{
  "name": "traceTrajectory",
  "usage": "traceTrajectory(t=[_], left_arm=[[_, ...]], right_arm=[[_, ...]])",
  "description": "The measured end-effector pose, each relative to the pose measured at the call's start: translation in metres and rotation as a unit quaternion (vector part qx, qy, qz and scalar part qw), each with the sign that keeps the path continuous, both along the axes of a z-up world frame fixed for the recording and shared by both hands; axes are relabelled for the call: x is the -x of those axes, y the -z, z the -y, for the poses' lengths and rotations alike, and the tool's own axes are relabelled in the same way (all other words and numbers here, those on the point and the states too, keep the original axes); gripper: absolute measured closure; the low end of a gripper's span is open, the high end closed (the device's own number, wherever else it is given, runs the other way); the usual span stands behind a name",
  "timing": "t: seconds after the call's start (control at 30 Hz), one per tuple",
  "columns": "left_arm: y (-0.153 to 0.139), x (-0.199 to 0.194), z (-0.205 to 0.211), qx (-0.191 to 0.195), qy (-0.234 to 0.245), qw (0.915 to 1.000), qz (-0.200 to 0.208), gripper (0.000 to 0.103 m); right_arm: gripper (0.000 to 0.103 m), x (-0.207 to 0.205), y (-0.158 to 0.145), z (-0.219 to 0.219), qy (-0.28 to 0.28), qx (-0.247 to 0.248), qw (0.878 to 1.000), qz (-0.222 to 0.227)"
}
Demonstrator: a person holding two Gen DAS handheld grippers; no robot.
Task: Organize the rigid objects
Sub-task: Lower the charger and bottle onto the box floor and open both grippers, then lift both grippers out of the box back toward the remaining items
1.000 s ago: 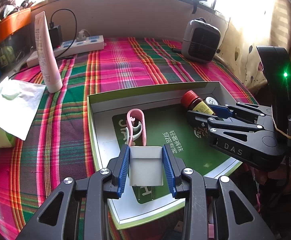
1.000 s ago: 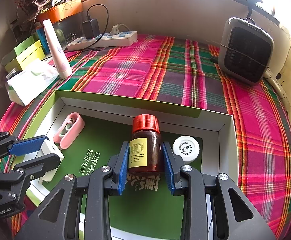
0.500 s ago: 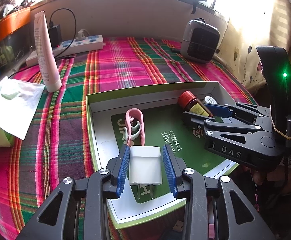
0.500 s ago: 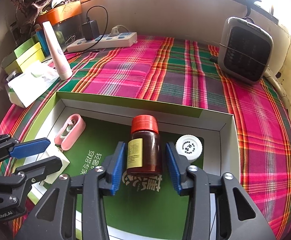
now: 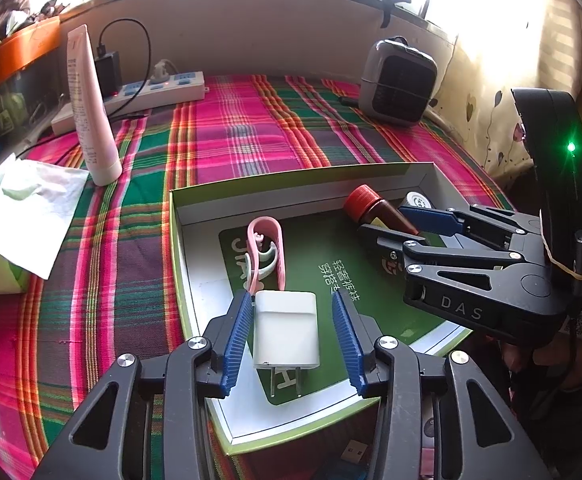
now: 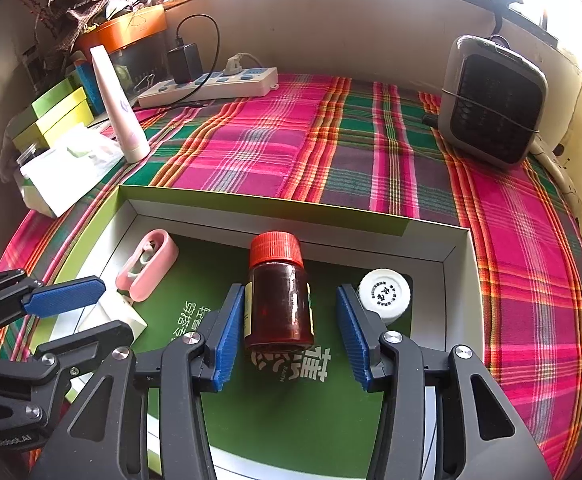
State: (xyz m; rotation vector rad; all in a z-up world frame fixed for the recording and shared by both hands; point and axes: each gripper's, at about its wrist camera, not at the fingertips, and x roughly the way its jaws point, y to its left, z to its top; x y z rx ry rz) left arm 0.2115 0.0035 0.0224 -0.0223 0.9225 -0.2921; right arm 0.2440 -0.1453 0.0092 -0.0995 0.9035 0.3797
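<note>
Inside the green box [image 6: 227, 204], the amber bottle [image 6: 279, 304] is laid flat, red cap pointed away, between the opening jaws of the right gripper [image 6: 291, 334] (left pad possibly touching). The white charger [image 5: 285, 330] is laid flat, prongs toward the camera, within the opening left gripper [image 5: 293, 344]

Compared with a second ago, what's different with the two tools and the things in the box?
Both tools let go. The left tool is opening, and the white charger now lies free between its pads. The right tool is opening too, freeing the brown bottle. The pink clip, white-capped bottle and green box stayed put.
</note>
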Motion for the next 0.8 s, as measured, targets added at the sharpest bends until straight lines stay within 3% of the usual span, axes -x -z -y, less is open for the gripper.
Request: traceTrajectory(t=[0.8], left_arm=[[-0.005, 0.008, -0.001, 0.000, -0.009, 1.0000, 0.001, 0.056]], right_arm=[[0.050, 0.012, -0.010, -0.004, -0.021, -0.030, 0.999, 0.006]])
